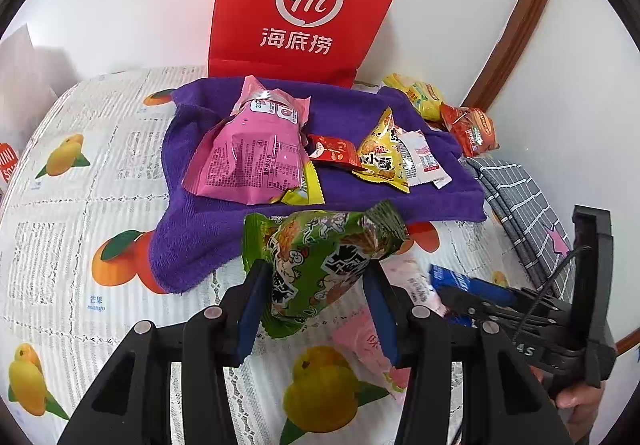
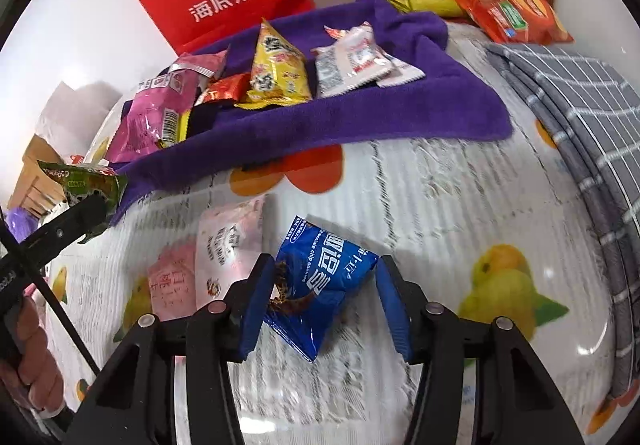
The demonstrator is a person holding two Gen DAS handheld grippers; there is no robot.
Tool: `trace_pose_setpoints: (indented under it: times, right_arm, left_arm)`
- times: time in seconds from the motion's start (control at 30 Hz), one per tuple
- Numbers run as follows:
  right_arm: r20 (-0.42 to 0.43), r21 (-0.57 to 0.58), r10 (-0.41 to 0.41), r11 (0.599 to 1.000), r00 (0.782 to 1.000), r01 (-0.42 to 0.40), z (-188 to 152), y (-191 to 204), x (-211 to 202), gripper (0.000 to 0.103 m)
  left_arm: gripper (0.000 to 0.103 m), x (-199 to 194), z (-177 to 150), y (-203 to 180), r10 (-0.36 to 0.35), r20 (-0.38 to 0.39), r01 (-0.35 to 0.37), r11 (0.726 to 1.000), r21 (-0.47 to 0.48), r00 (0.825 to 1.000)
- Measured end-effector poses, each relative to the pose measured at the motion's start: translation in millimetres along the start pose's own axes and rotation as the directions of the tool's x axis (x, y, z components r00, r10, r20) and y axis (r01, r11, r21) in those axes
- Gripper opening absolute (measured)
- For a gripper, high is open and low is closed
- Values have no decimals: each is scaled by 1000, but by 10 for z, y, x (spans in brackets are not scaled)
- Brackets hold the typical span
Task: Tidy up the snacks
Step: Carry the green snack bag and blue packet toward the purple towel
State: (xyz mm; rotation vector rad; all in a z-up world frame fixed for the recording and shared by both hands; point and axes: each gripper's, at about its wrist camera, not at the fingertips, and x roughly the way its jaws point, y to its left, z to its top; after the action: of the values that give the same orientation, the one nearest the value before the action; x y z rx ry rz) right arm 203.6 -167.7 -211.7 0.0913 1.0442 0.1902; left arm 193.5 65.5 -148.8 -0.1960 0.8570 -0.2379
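Meanwhile, on a fruit-print tablecloth, the left gripper is clamped on a green snack packet, its blue pads pressing the packet's sides and holding it clear of the cloth, apparently on its way to the purple towel where sorted snacks already lie: a pink bag, a small red sachet, a yellow triangular packet and white sachets. The towel seems to serve as the collecting spot, set in front of a red paper bag. From the right wrist view, the right gripper straddles a blue chocolate-chip cookie packet lying on the cloth; its left pad touches the wrapper while the right pad stands just off it, so no grip is made yet. That view also shows two pale pink packets beside the cookies, largely hidden in the left view, and the person's hand on the left tool. Only the left view shows the green packet's printed face.
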Motion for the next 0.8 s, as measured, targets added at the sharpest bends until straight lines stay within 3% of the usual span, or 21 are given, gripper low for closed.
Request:
trace_pose_setpoints:
  times: [0.2, 0.33, 0.6, 0.8]
  right_arm:
    - [-15, -32, -44, 999, 999, 43, 179, -61, 48, 50]
    - [-27, 5, -67, 998, 997, 67, 189, -153, -45, 51]
    - [-42, 104, 15, 995, 999, -11, 50, -138, -21, 52]
    - [-41, 111, 22, 994, 999, -17, 167, -169, 72, 52]
  left_arm:
    - [46, -27, -24, 13, -7, 0, 7, 1000, 7, 1000]
    - [46, -48, -23, 32, -13, 7, 13, 1000, -2, 1000]
    - [46, -52, -26, 25, -26, 1, 26, 1000, -9, 1000]
    - [46, -91, -39, 34, -17, -1, 17, 1000, -2, 1000]
